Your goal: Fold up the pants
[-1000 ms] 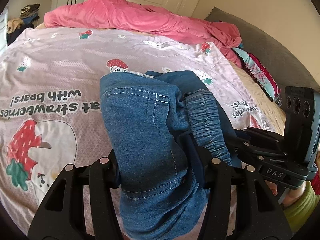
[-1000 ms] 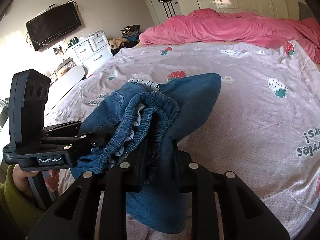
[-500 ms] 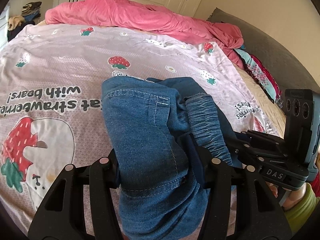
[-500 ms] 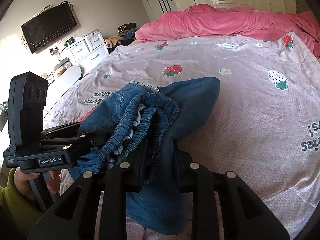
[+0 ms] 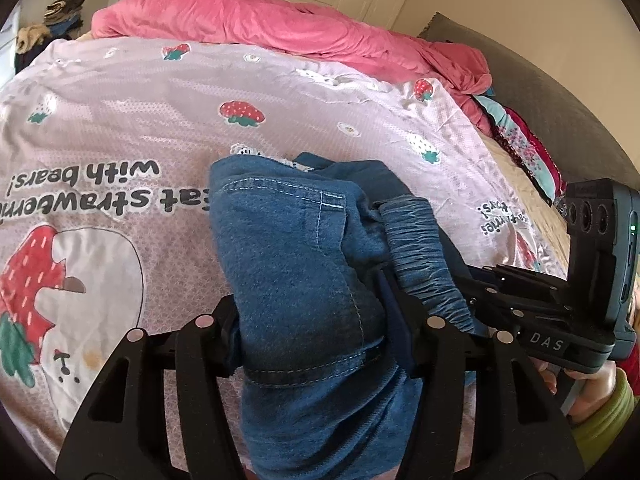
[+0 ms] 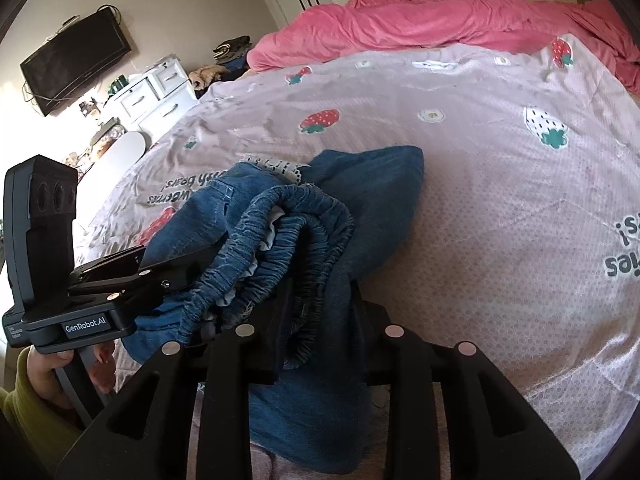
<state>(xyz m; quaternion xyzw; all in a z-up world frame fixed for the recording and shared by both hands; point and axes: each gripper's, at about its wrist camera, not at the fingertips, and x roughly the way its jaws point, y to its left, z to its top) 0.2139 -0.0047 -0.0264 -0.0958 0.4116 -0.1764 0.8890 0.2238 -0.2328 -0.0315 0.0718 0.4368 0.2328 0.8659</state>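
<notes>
Blue denim pants [image 5: 296,264] with an elastic waistband [image 6: 292,236] hang bunched between both grippers above the bed. My left gripper [image 5: 316,320] is shut on the denim near a stitched pocket seam. My right gripper [image 6: 320,312] is shut on the gathered waistband. The right gripper shows at the right in the left wrist view [image 5: 532,300], and the left gripper shows at the left in the right wrist view [image 6: 120,276]. The pants' lower part droops out of sight below both views.
The pink strawberry-print bedspread [image 5: 120,128] covers the bed under the pants. A rumpled pink duvet [image 6: 460,20] lies along the far side. A grey headboard [image 5: 560,92], a white dresser [image 6: 160,96] and a wall TV [image 6: 76,64] stand around the bed.
Both grippers have moved a little higher with the pants still clamped, so more of the bedspread shows beyond them. The grip on the fabric is unchanged.
</notes>
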